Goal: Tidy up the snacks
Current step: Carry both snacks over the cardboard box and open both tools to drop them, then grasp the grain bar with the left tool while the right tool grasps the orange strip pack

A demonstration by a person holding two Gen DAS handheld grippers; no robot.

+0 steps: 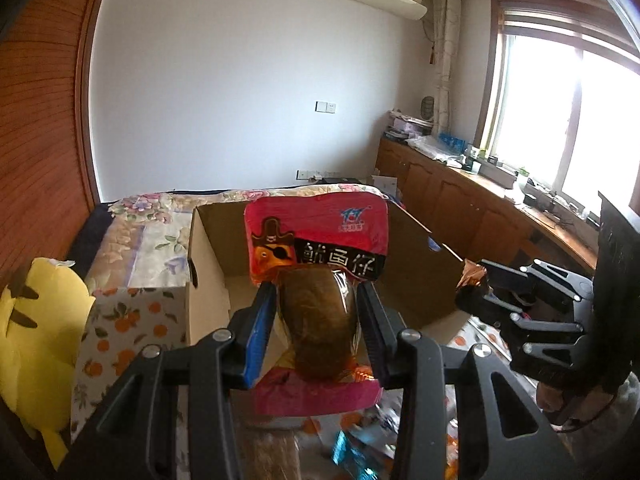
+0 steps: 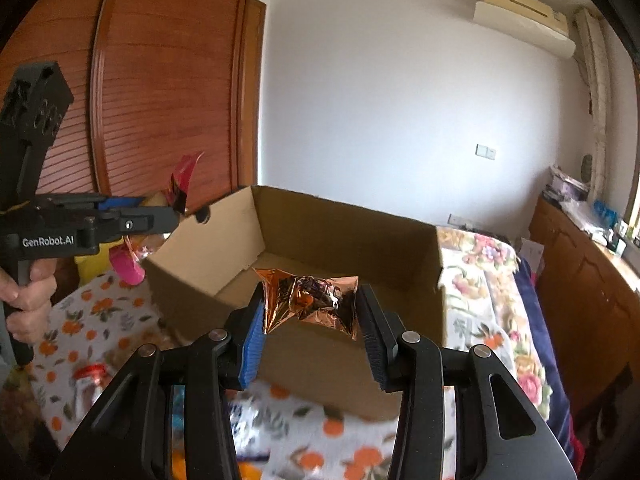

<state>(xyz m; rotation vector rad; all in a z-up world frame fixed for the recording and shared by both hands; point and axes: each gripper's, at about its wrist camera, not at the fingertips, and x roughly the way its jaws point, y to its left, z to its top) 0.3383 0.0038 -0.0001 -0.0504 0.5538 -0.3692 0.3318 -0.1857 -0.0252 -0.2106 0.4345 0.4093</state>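
My left gripper [image 1: 316, 296] is shut on a red snack bag [image 1: 320, 236] with a clear window of brown snacks, held upright at the near edge of an open cardboard box [image 1: 208, 264]. My right gripper [image 2: 310, 304] is shut on a crinkled copper foil snack packet [image 2: 316, 300], held over the near wall of the same box [image 2: 352, 240]. The left gripper [image 2: 168, 216] shows at the left of the right wrist view, the right gripper [image 1: 492, 276] at the right of the left wrist view.
The box stands on a bed with floral and orange-print covers [image 2: 96, 312]. Loose snack packs lie on the bed in front of it, one blue [image 1: 352, 456] and one red-capped [image 2: 90, 380]. A yellow plush toy [image 1: 36, 336] lies at the left. Wooden cabinets [image 1: 460, 204] line the right wall.
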